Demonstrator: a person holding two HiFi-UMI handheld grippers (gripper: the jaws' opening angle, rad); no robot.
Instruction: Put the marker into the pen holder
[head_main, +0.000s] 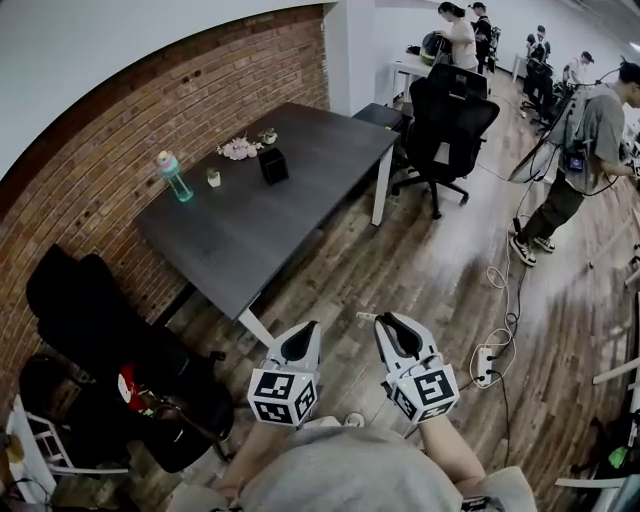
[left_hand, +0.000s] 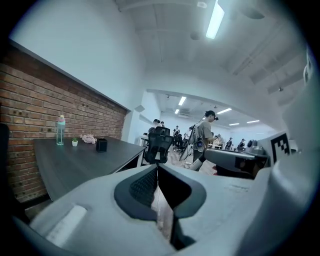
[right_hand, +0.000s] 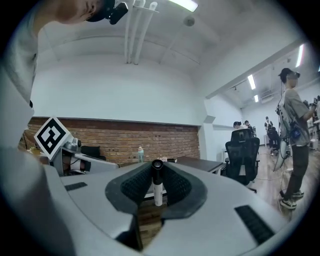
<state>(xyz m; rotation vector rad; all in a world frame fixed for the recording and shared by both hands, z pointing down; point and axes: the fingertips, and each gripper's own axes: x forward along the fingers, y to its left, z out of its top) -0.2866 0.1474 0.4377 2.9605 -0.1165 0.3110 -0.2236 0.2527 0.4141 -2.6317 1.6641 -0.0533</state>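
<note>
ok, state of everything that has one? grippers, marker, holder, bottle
left gripper: fingers shut, nothing between them.
right gripper: fingers shut on the marker.
marker: clamped crosswise in the right gripper, not yet in the holder.
pen holder: upright on the table, apart from both grippers; contents can't be made out.
bottle: upright on the table, cap on.

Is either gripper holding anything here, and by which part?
The right gripper holds the marker, pads on its white barrel just below the black cap. The left gripper is shut on nothing.
</note>
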